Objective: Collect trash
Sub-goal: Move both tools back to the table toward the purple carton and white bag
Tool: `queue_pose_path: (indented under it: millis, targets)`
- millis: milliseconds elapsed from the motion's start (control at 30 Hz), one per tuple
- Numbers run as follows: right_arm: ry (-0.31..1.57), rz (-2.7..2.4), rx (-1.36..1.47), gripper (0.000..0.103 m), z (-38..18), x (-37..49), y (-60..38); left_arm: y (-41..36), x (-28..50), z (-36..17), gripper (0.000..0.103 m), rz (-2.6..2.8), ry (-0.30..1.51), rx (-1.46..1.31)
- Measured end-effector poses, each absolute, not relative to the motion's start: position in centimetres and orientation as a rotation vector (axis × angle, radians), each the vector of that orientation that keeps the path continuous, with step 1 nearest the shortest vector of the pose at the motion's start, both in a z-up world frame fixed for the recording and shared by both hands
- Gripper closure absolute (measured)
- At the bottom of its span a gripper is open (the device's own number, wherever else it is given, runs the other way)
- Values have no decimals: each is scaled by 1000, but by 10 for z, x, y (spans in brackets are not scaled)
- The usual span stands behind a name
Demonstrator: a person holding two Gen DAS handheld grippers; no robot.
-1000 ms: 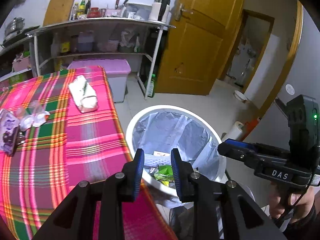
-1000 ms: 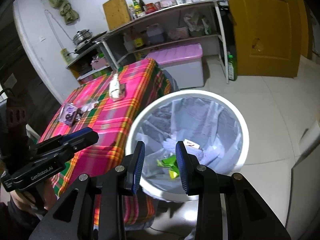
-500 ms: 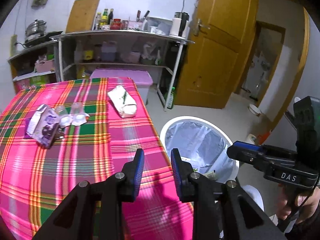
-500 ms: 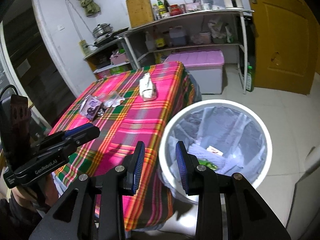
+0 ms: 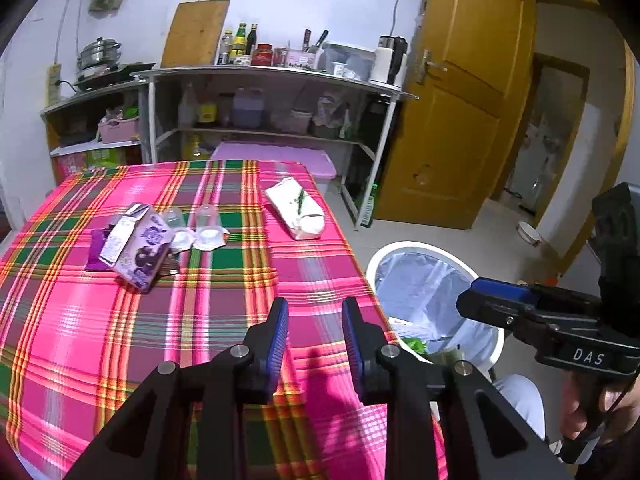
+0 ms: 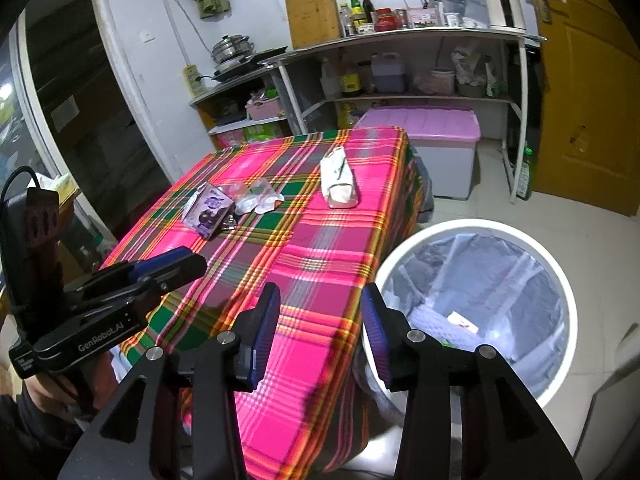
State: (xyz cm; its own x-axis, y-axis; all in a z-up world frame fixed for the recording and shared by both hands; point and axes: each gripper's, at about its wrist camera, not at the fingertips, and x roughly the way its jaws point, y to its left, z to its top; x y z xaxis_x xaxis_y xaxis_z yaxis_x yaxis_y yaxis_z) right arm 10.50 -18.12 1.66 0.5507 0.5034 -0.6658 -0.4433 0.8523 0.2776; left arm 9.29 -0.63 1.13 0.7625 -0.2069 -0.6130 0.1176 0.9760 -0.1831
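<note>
Trash on tablecloth | left gripper jaws narrowly spread, empty | right gripper jaws just widened, empty

Pink, green and yellow plaid covers my table.
I see a purple carton, a white packet, a white bin, blue-padded fingers.

"DAS" on right gripper, "GenRobot.AI" on left gripper
</note>
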Motion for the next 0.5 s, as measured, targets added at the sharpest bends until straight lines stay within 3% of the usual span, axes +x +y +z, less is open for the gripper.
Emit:
queue_pose_path:
  millis: [233,300,500]
  targets:
    - [830,580,62,60,10,119,-165,15,98,3,75,-136,687,-147]
    - [834,582,60,60,8,123,-162,25,100,1,70,-117,687,-154]
    - [836,601,64,53,7,135,-151,58,104,-2,65,-44,681,-172]
